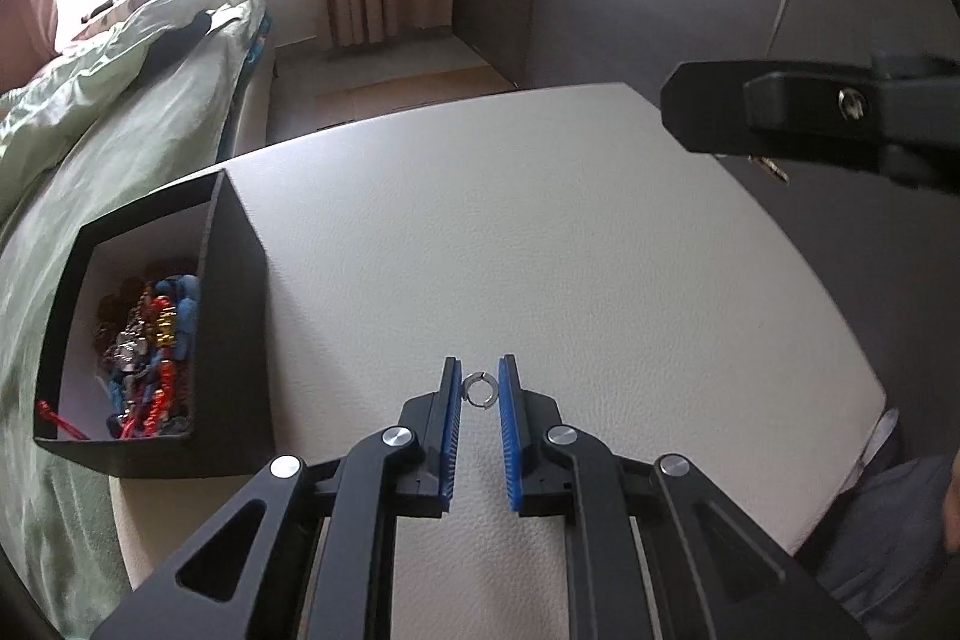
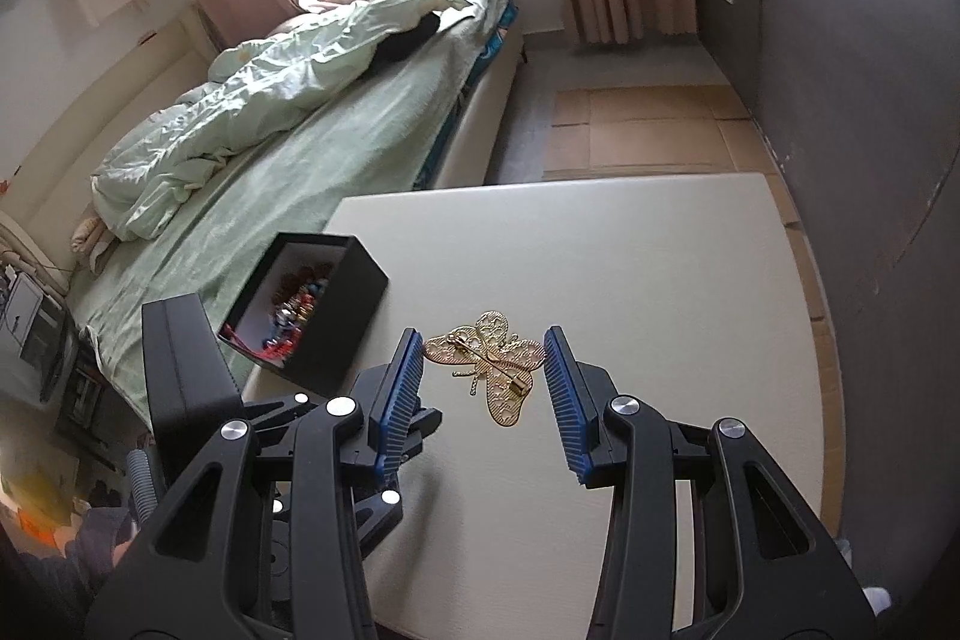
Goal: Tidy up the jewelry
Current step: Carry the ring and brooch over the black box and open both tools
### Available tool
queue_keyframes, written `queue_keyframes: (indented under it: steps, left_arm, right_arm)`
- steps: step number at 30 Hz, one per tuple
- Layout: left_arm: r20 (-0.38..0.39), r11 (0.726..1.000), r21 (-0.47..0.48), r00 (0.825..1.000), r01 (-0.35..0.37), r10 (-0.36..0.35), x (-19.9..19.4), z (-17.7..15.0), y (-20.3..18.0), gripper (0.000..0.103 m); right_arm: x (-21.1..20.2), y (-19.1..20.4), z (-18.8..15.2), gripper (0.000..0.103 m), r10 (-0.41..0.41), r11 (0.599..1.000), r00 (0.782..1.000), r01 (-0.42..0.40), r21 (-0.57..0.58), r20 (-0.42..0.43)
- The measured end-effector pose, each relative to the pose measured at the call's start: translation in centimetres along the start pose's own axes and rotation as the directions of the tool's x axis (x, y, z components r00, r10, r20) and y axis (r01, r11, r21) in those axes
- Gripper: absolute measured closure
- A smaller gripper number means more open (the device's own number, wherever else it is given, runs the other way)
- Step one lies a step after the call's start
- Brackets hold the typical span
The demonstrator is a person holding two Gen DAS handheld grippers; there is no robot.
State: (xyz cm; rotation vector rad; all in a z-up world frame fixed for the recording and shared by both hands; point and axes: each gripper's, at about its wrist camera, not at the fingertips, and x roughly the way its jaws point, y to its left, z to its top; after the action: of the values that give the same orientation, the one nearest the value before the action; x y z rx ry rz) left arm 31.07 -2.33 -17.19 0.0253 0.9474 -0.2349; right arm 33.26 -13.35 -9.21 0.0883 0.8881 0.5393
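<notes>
Left wrist view
Left gripper (image 1: 479, 388): pitched steeply down over the white table (image 1: 540, 232), its blue pads (image 1: 451, 436) drawn in to a narrow gap.
Ring (image 1: 479, 388): small and silvery, lying on the table between the pad tips; a sliver of space shows on each side, so it is bracketed but not yet clamped.
Black box (image 1: 234, 292): open-topped, on the table's left edge, left of the ring and well apart from it.
Jewelry in the box (image 1: 150, 346): a tangle of red, blue and metallic pieces heaped on its white lining.
Right gripper, seen from here (image 1: 810, 112): a black body reaching in from the upper right, raised above the table, far from the box.

Right wrist view
Right gripper (image 2: 485, 367): angled down over the table (image 2: 660, 280), jaws about half spread.
Butterfly brooch (image 2: 489, 370): gold filigree, pin side up, carried between the blue pads (image 2: 396, 400); one wing tip meets the left pad, the other wing reaches the right pad.
Black box (image 2: 354, 316): left of the brooch, near it but apart, by the table edge next to the bed (image 2: 288, 148).
Left gripper, seen from here (image 2: 192, 376): black housing low at the left, just in front of the box.
</notes>
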Motion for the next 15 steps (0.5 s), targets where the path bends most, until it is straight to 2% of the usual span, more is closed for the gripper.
queue_keyframes:
  steps: [10, 15]
  left_arm:
    - [0.087, 0.999, -0.047, 0.996, 0.016, -0.012, -5.7, 3.0, 2.1, 0.093]
    - [0.136, 0.997, -0.074, 0.991, 0.006, 0.004, -8.6, 3.9, 3.7, 0.093]
  right_arm:
    - [-2.1, 2.4, 1.7, 0.061, 0.061, 0.998, 0.986, -0.062, -0.001, 0.156]
    - [-2.6, 3.2, 2.3, 0.061, 0.077, 0.997, 0.976, -0.081, 0.011, 0.202]
